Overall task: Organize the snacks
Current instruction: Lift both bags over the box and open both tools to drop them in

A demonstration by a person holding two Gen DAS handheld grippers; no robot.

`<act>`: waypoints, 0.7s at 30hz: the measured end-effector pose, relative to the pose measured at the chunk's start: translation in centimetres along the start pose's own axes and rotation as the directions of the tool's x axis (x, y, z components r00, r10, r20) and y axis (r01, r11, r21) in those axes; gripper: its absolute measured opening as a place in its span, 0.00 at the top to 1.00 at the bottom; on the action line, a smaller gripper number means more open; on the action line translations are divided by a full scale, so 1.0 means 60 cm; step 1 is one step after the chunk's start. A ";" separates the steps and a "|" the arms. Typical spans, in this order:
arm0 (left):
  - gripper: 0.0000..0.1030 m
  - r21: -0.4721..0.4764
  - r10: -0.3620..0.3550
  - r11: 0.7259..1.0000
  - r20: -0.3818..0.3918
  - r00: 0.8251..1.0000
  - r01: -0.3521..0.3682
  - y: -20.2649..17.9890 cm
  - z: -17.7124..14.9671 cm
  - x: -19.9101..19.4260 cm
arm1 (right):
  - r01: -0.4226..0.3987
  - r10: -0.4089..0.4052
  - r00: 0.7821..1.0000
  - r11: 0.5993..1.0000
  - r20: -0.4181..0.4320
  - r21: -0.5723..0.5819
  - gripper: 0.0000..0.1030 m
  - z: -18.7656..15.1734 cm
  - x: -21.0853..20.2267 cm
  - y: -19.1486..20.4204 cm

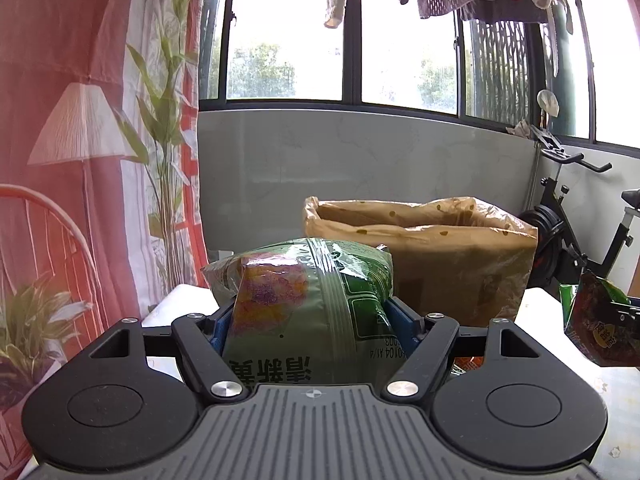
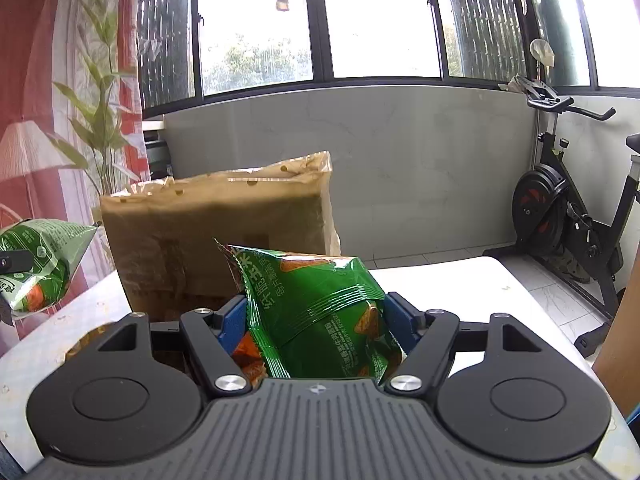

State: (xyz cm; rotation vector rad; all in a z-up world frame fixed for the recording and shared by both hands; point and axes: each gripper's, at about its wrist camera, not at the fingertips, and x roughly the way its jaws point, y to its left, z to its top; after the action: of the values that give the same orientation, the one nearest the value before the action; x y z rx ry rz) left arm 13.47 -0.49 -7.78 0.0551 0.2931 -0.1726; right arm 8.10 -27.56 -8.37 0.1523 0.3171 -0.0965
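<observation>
My left gripper (image 1: 310, 308) is shut on a pale green snack bag (image 1: 304, 292) with an orange and purple picture, held above the white table (image 1: 540, 312). Behind it and to the right stands an open brown paper bag (image 1: 440, 256). In the right wrist view my right gripper (image 2: 316, 308) is shut on a bright green chip bag (image 2: 320, 312), its blue pads pressing both sides. The brown paper bag (image 2: 208, 236) stands just beyond, slightly left. Each view catches the other gripper's load at its edge: the chip bag (image 1: 600, 320) and the pale green bag (image 2: 36, 268).
The table (image 2: 460, 280) ends at the right, with tiled floor and an exercise bike (image 2: 568, 220) beyond. A red printed curtain (image 1: 60, 120) hangs on the left. A grey low wall under windows runs behind. Laundry hangs overhead.
</observation>
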 end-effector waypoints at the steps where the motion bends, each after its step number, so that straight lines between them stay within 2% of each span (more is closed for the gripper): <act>1: 0.25 0.001 0.000 1.000 0.012 1.000 0.000 0.001 0.008 -0.002 | -0.004 0.004 1.000 1.000 0.014 0.006 0.29 0.010 -0.003 -0.001; 9: 0.25 0.061 -0.052 0.997 0.089 0.995 0.046 -0.020 0.093 0.013 | -0.038 0.035 0.994 0.999 0.101 0.023 0.29 0.094 -0.005 0.005; 14: 0.25 0.108 -0.105 0.989 0.066 0.992 0.097 -0.039 0.156 0.067 | -0.058 0.058 0.990 0.998 0.128 -0.003 0.29 0.145 0.020 0.018; 21: 0.25 0.166 -0.093 0.982 0.019 0.995 0.089 -0.058 0.220 0.172 | -0.093 0.098 0.985 0.995 0.141 -0.042 0.29 0.195 0.067 0.028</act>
State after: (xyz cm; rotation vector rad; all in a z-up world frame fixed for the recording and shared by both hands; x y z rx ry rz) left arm 26.34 -6.60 1.74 0.2040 0.2544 -0.2883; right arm 15.66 -28.11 1.55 0.1247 0.1684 -0.0065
